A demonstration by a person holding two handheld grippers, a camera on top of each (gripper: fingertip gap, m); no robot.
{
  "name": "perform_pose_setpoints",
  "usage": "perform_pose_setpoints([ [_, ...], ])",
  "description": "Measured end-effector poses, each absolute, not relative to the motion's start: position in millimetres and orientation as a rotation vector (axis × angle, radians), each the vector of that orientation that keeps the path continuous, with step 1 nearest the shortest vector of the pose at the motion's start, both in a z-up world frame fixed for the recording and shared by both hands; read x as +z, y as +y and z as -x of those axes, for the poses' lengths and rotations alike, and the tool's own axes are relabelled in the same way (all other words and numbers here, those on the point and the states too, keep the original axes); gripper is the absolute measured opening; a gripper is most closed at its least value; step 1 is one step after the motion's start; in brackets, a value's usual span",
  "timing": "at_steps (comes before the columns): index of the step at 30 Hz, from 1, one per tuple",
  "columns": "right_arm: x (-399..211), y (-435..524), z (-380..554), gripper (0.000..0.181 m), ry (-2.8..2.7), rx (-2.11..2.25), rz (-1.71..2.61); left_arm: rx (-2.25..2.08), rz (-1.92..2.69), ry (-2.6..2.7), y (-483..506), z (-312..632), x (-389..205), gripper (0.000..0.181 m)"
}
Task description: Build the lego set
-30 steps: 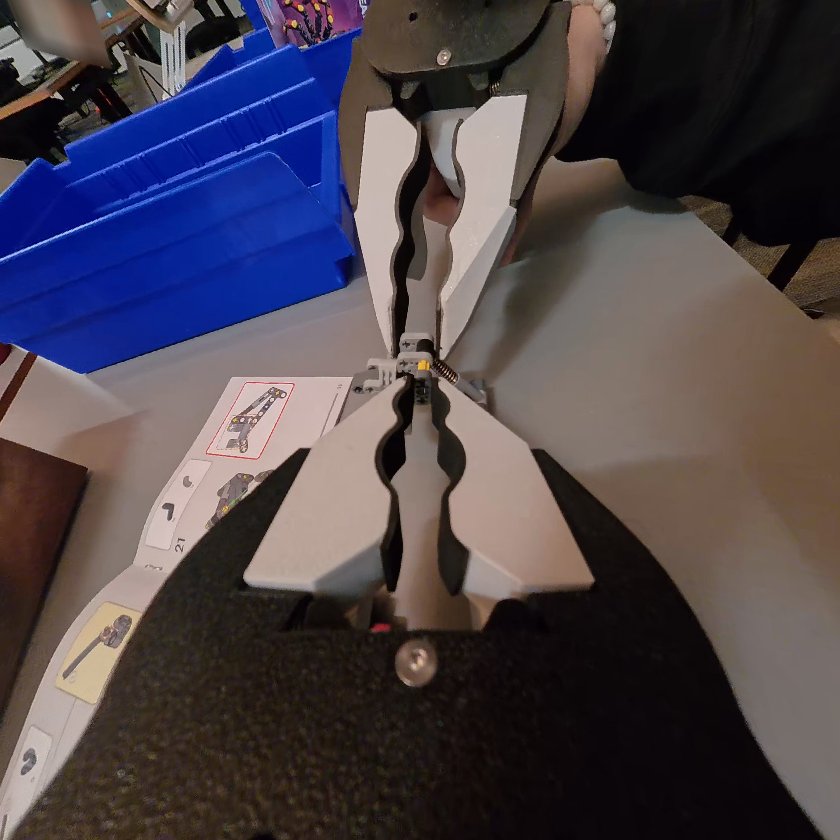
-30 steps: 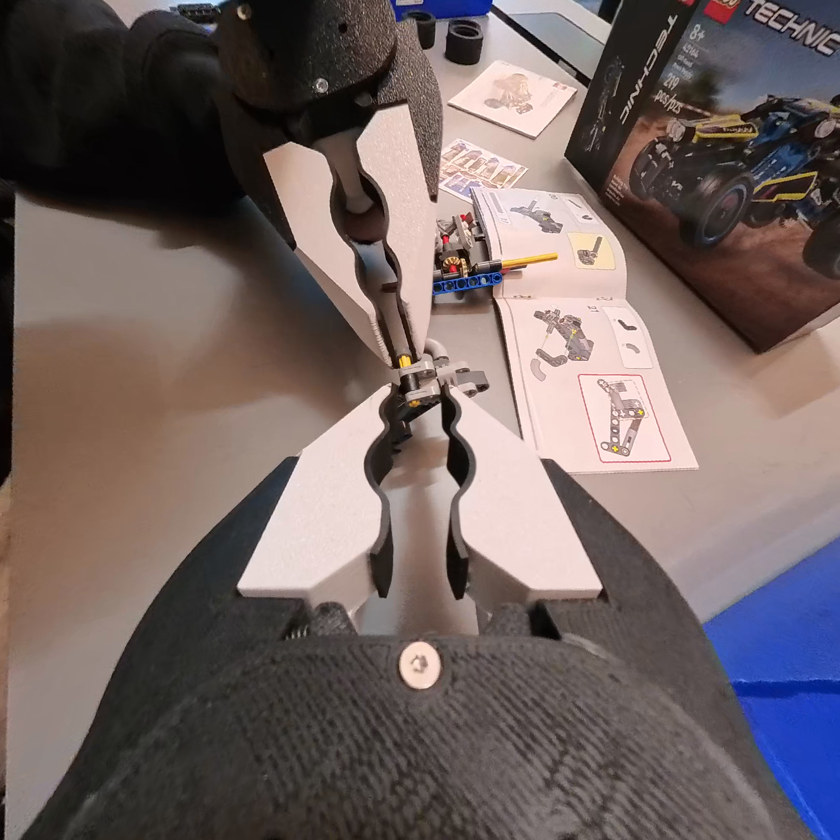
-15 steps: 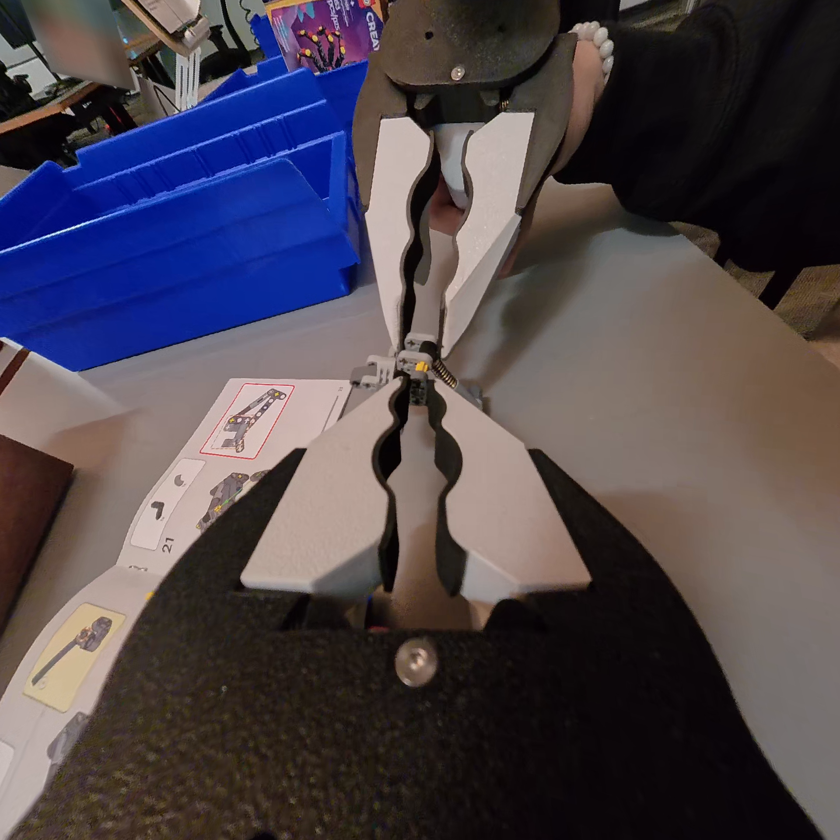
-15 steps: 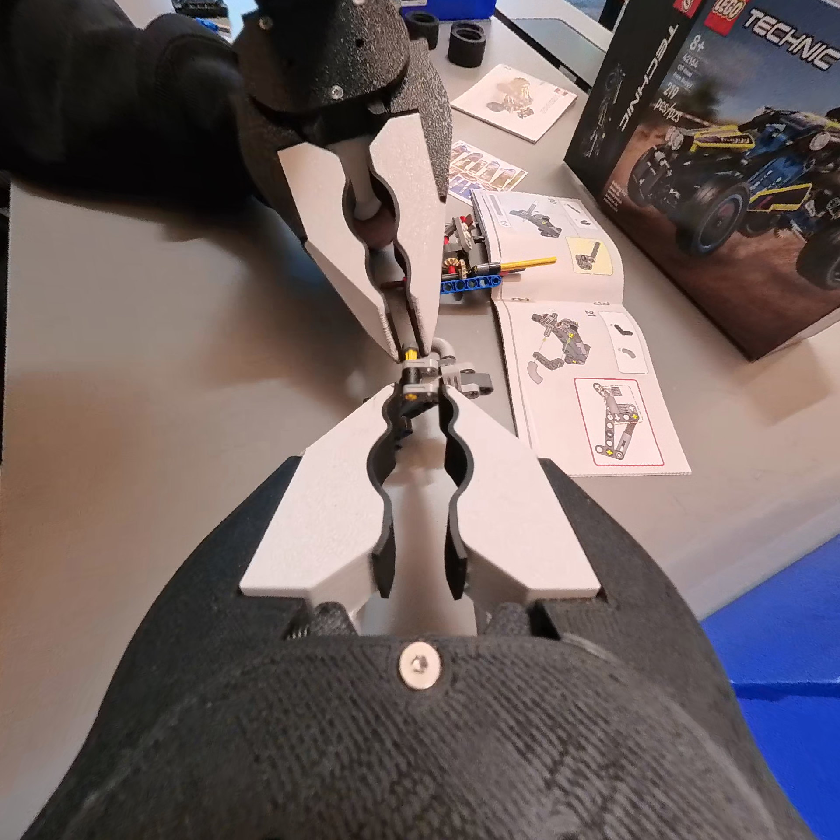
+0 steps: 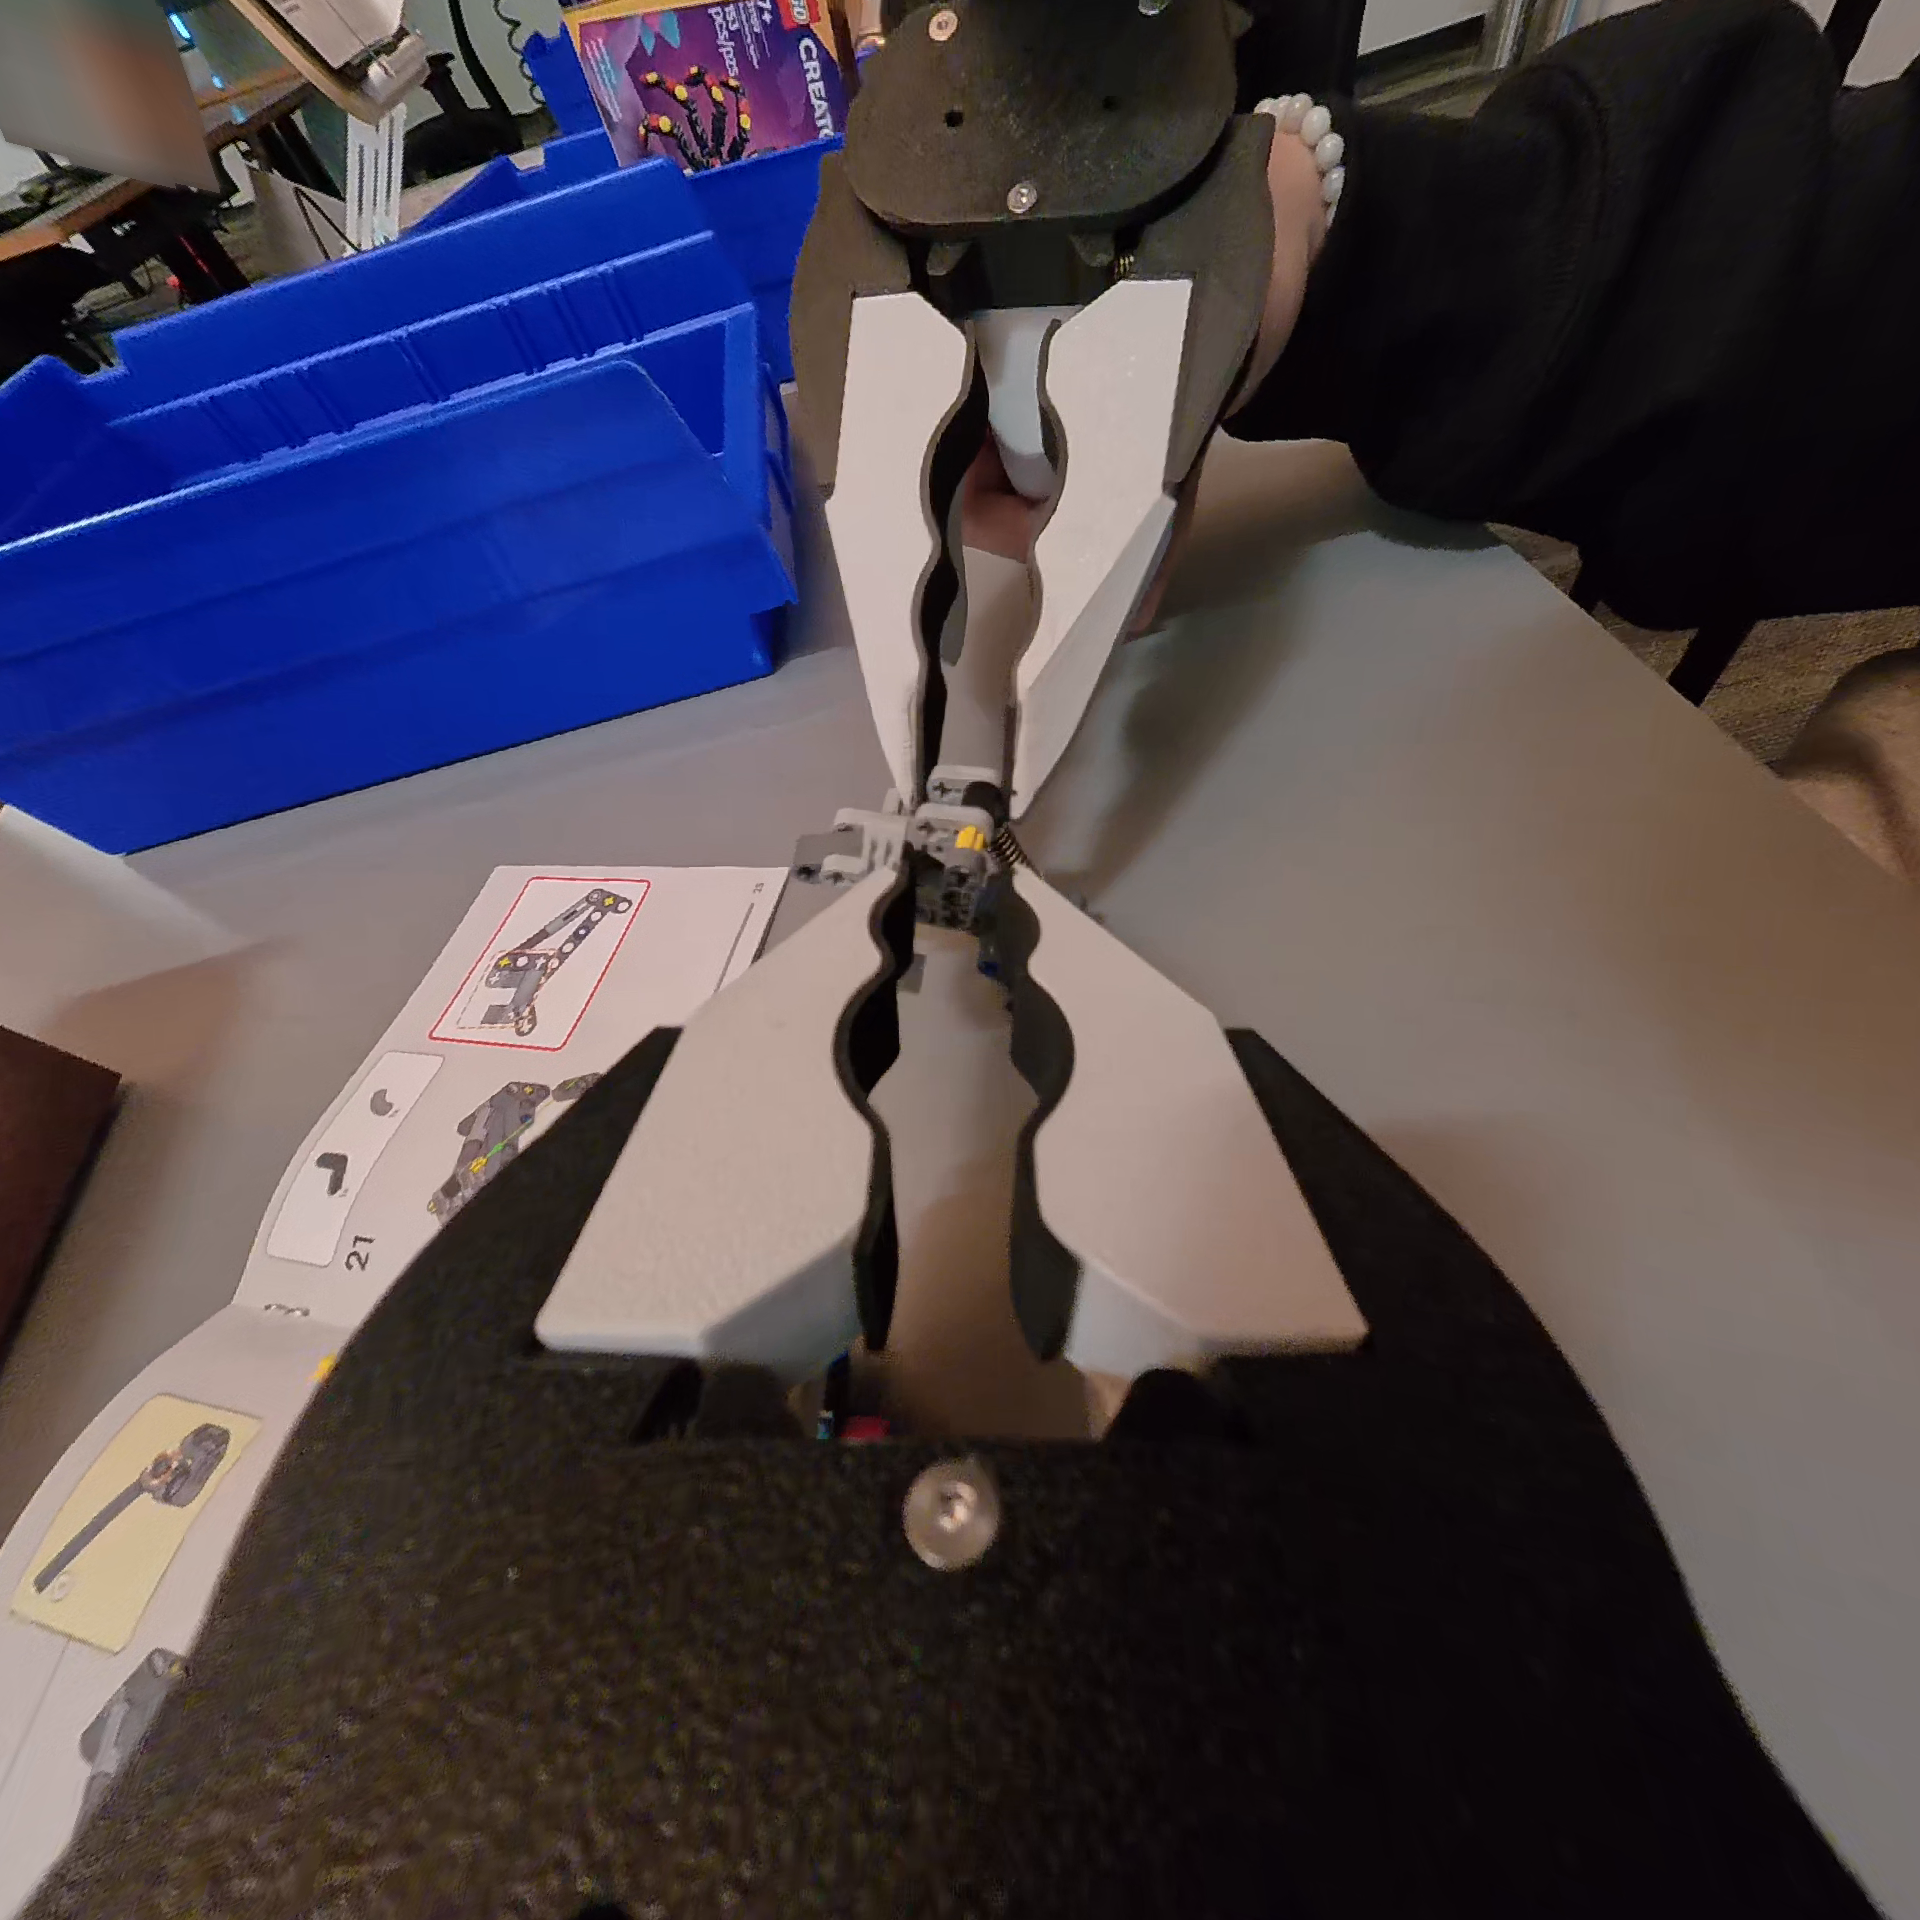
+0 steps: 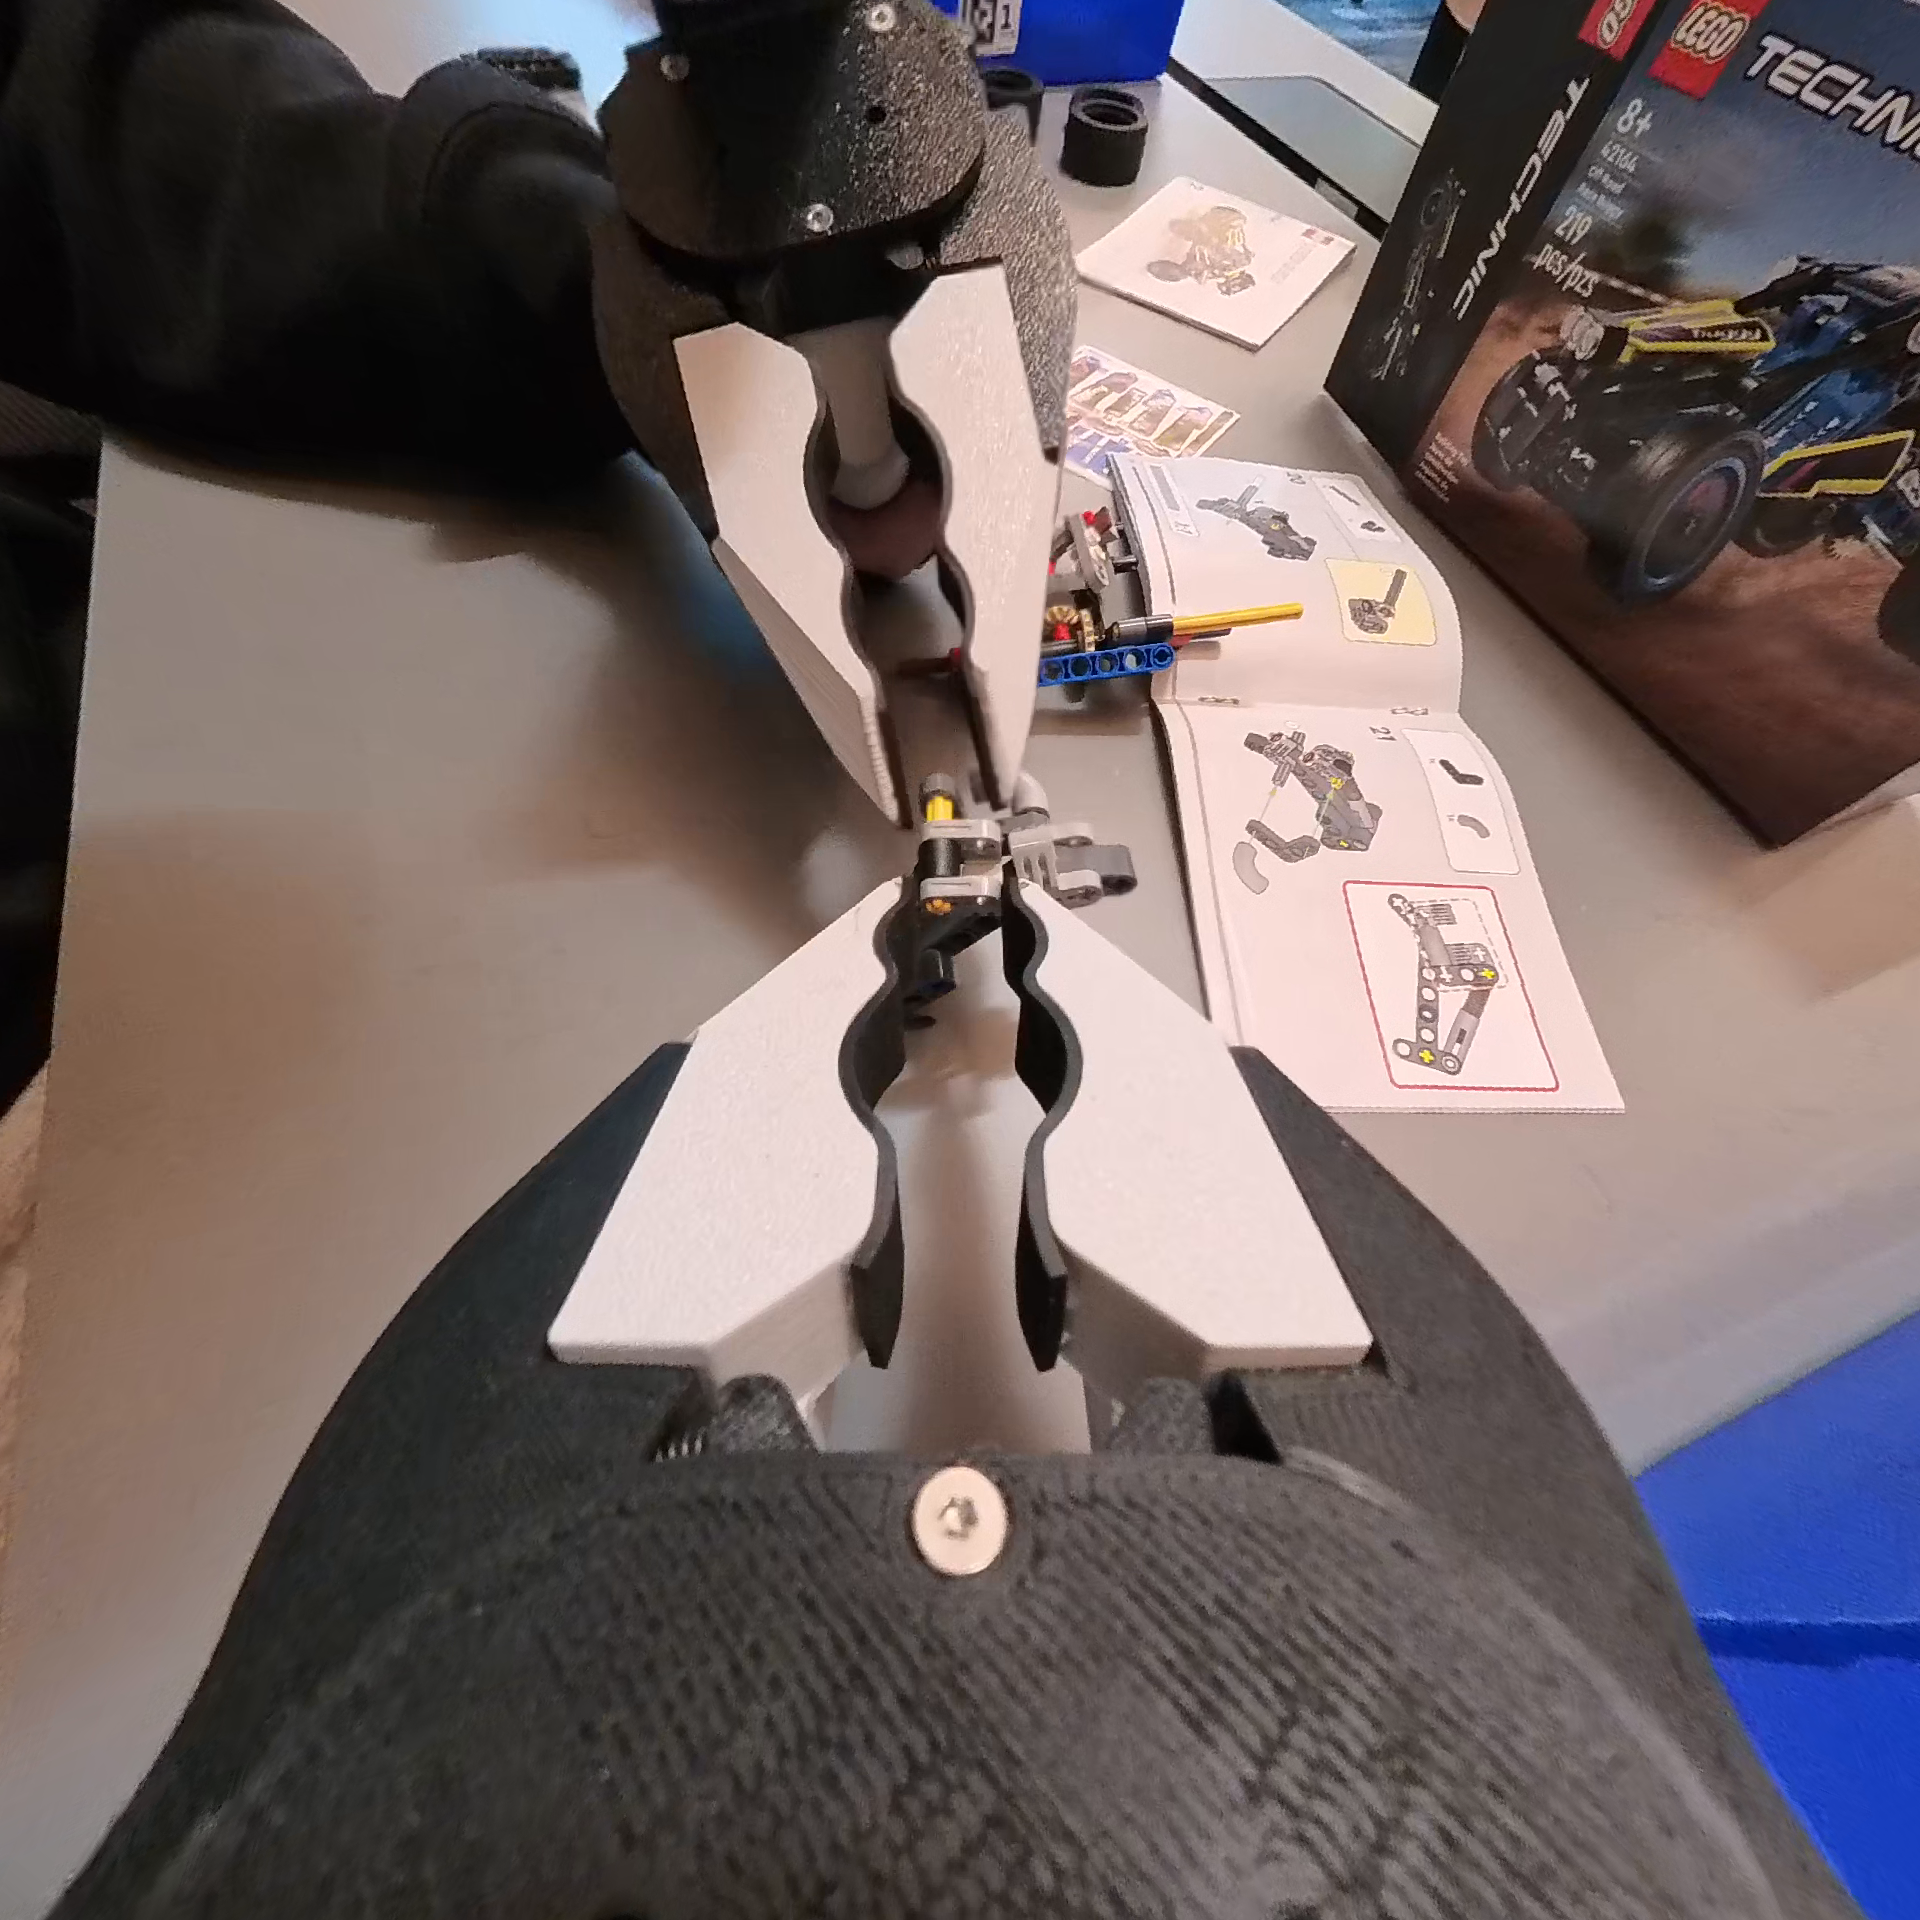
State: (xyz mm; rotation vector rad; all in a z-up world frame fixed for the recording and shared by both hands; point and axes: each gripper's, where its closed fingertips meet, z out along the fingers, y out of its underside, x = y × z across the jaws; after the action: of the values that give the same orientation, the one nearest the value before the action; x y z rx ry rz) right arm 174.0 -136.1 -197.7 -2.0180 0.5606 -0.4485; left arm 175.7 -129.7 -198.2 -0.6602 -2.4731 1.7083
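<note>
Right wrist view: at frame centre, just above the desk (image 6: 312,935), a small lego piece (image 6: 961,868) is pinched from opposite ends by both tongs, right (image 6: 951,904) and left (image 6: 940,805). Uneven squeezing could pop it loose.

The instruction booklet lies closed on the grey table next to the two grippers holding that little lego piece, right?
Not quite: the instruction booklet lies open, its pages showing, as the right wrist view makes plain. The rest holds: it rests on the grey table beside the left gripper and right gripper, which both hold the little lego piece.
</note>
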Motion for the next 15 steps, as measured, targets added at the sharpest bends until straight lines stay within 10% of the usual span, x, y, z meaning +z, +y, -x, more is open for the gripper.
perform_pose_setpoints([
  [15, -198.0, -134.6, -173.2, 0.013, 0.546, -0.432, 2.001, 1.668, 0.696, -2.446, -120.8, -179.0, -197.2, 0.01],
])
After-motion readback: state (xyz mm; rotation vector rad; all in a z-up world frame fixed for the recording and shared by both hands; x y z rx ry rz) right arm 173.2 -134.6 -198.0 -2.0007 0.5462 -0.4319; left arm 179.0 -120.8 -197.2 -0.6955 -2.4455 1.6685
